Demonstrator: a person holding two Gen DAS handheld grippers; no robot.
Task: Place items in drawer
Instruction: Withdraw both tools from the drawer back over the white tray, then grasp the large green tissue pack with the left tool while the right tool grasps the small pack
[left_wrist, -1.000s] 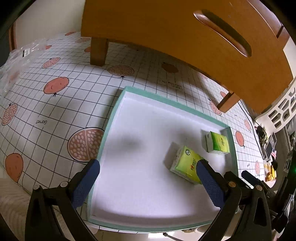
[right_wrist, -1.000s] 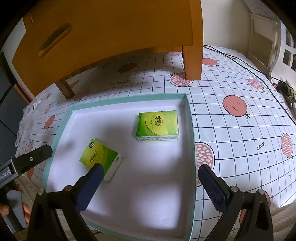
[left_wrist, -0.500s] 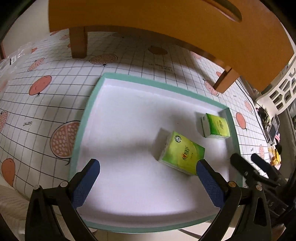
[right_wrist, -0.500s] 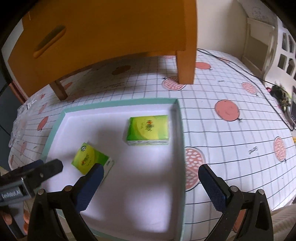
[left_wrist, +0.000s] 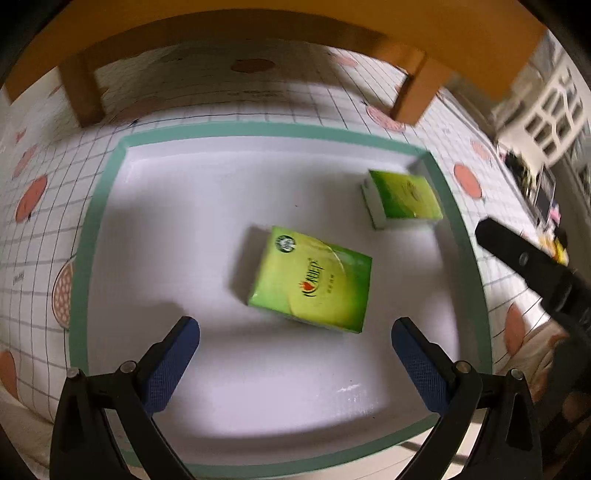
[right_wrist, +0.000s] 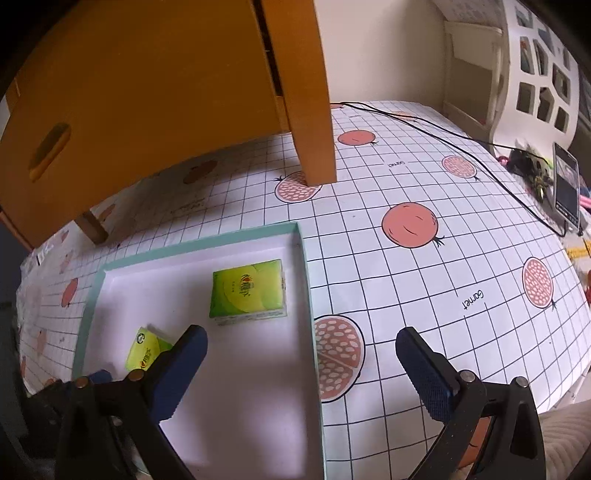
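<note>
- My left gripper (left_wrist: 295, 345) sits at the bottom of the left wrist frame, blue pads spread wide, pinching nothing.
- White tray with a green rim (left_wrist: 79, 266) fills the middle of that frame; it lies on the grid cloth with pomegranate prints (left_wrist: 44, 206).
- Nearer tissue pack (left_wrist: 312, 280), green-yellow, lies flat at frame centre on the tray floor, just above the gap between my left pads, touching neither.
- Second tissue pack (left_wrist: 404, 197) sits upper right of the tray, close to the right rim.
- Orange wooden drawer unit (left_wrist: 295, 22) runs across the top edge, its legs standing on the cloth.
- My right gripper (right_wrist: 301, 350) is at the bottom of the right wrist frame, pads wide apart, empty; the left pad is over the tray, the right pad over the cloth.
- In that view the second pack (right_wrist: 247, 293) is centre-left by the tray's right rim; the nearer pack (right_wrist: 146, 352) is lower left, partly hidden behind my left pad.
- Drawer front with its slot handle (right_wrist: 50, 151) is upper left.
- Black cable (right_wrist: 443, 138) and phone (right_wrist: 567, 186) are upper right.
</note>
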